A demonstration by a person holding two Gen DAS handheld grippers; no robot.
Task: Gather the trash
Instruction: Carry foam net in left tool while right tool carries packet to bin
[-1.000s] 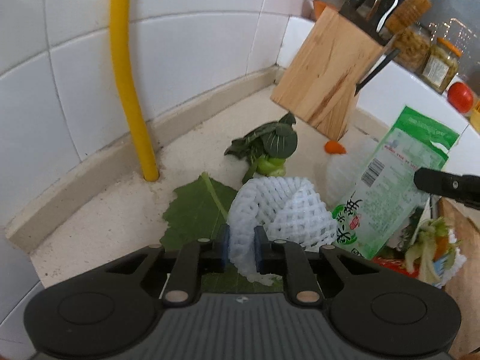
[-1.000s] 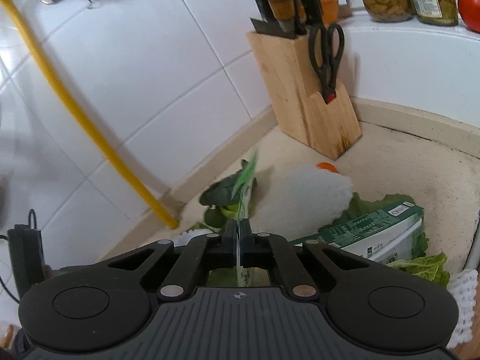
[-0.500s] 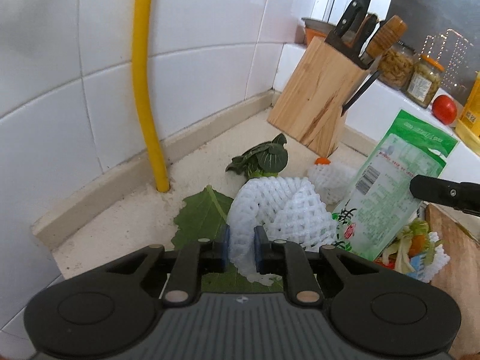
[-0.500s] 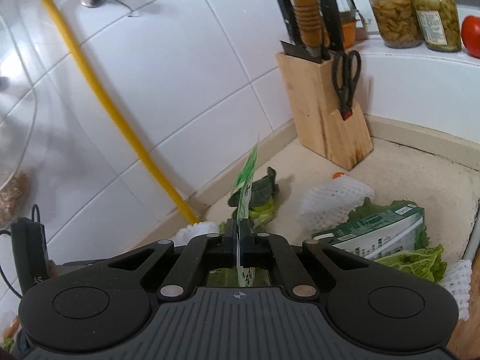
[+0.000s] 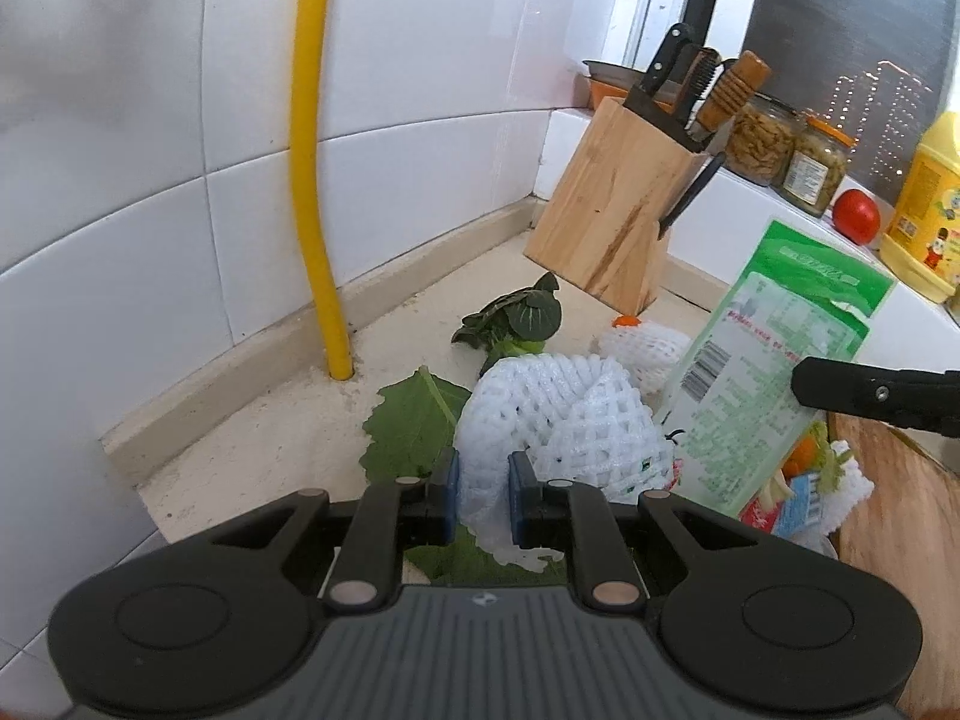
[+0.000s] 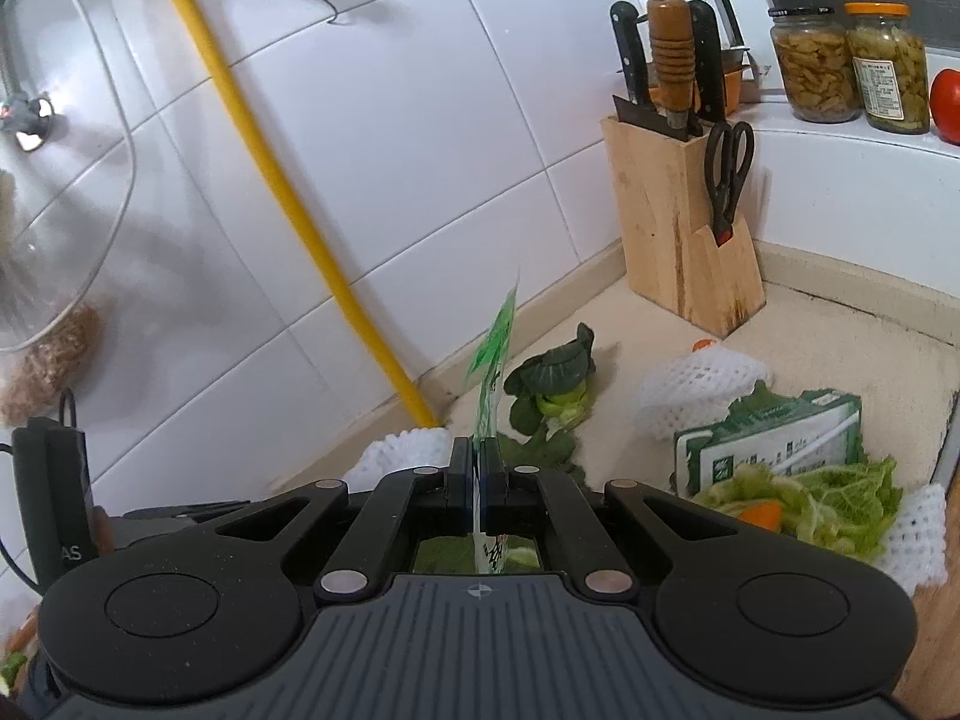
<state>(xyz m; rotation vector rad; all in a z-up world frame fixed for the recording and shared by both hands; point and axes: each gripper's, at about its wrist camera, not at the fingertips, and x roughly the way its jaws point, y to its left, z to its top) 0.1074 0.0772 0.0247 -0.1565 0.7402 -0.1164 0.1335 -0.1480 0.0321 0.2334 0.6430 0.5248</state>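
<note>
We held two bits of trash above the counter (image 5: 252,456): our left gripper (image 5: 483,497) squeezed the white foam net (image 5: 552,414), our right gripper (image 6: 478,483) pinched the green packet (image 6: 495,354) tight. We judged it best to keep both grips firm and carry slowly

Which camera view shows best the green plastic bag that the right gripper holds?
The left wrist view: there the green plastic bag shows its whole flat face, with barcode and print. In the right wrist view it appears edge-on, a thin strip clamped in the right gripper.
</note>
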